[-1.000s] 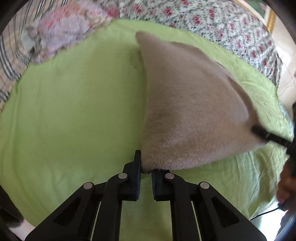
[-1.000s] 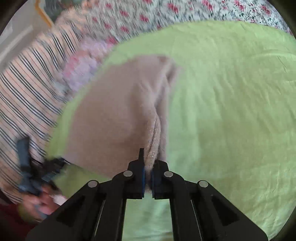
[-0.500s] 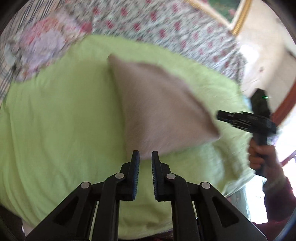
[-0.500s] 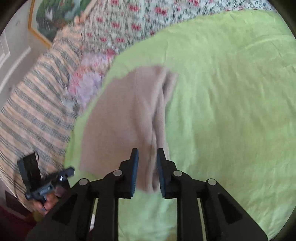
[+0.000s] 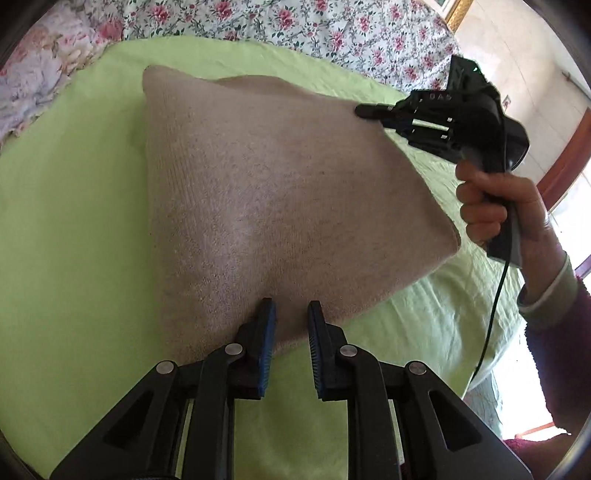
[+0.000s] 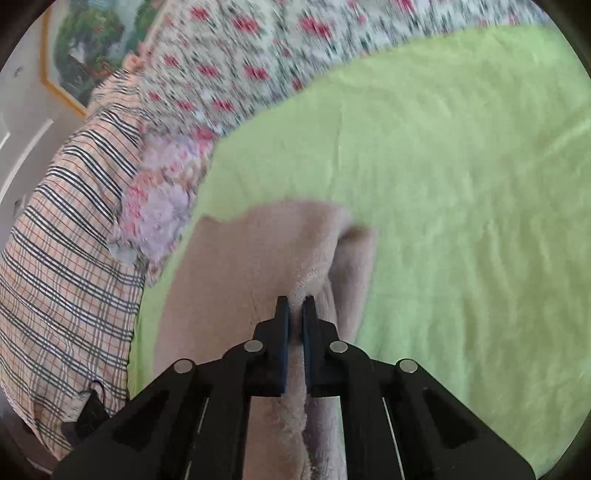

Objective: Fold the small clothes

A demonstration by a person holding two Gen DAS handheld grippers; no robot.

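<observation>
Green bedsheet, floral quilt, plaid blanket, framed painting

One beige garment, two tongs, one green sheet

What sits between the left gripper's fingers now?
Nothing is clamped: the left gripper is open above the near edge of the beige cloth, per the left wrist view.

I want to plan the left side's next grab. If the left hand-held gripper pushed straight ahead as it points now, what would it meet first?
The left hand-held gripper, jaws open, would most likely meet the near edge of the folded beige knit garment lying on the lime-green sheet. It is already at the fingertips, though depth is unclear.
</observation>
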